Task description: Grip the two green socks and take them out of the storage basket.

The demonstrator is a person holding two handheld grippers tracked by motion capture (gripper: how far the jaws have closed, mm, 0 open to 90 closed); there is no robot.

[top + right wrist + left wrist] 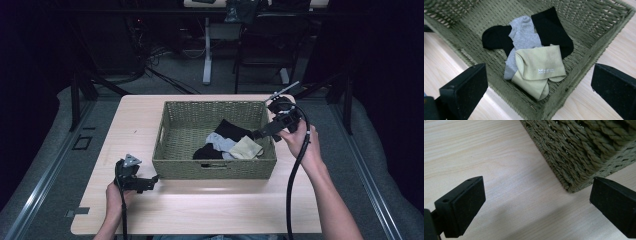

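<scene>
Woven basket (215,169) sits mid-worktop (200,210), its long front wall facing the person. Inside, toward the right end, a loose heap of socks: a beige sock (537,70) on top, folded over itself, a grey sock (524,37) under it, black socks (551,27) spread behind and to the side. The pile looks dropped in rather than laid flat, so the beige one is the free top layer and the likely first pick.

Right tool (265,132) is held over the basket's right rim, tipped down and inward toward the heap. Jaws stand wide, nothing between them. In the right gripper view the beige sock lies between and beyond the two jaws, roughly centred and a little below them, apart from both. The angle suits a downward reach over the rim instead of through the wall.

Left tool (150,181) rests low on the worktop at the basket's near left corner (574,187), jaws wide and empty. The corner sits just beside the tool's right jaw, not touching as far as I can tell. Judged as parked, or ready to steady the basket while the right one reaches.
</scene>
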